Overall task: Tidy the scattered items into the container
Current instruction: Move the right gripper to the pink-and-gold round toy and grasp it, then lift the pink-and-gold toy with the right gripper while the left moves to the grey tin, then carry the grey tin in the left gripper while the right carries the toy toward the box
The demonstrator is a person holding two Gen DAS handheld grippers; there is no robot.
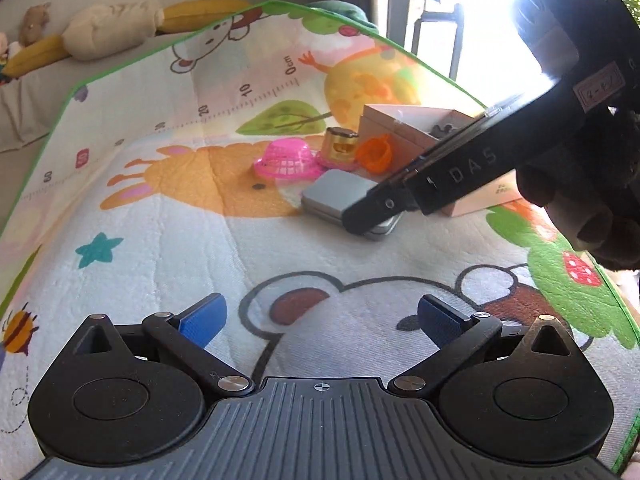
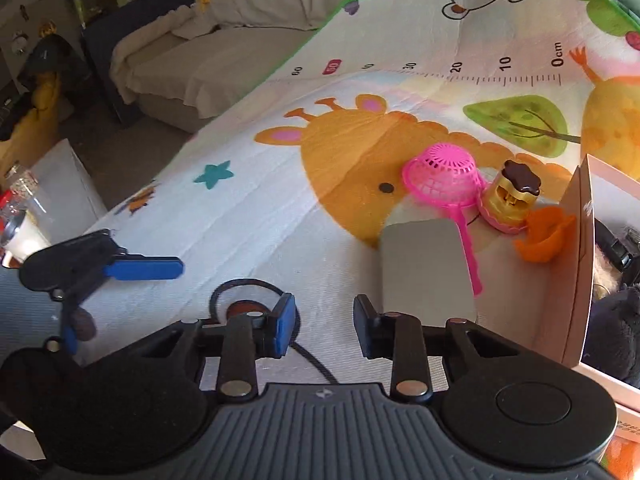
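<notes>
The left claw (image 1: 322, 322) was wide open with nothing in it, above a cartoon play mat (image 1: 168, 216). The right claw (image 2: 324, 330) was partly open and empty too, just by a flat grey tin (image 2: 426, 266). A pink toy net (image 2: 444, 176), a gold toy jar (image 2: 508, 200) and an orange toy (image 2: 542, 238) lay on the mat beside the cardboard box (image 2: 576, 264).

pink net scoop (image 2: 442, 176); orange cup (image 2: 542, 238); grey tin (image 2: 426, 268); cartoon-animal mat (image 2: 280, 220), green edge.
</notes>
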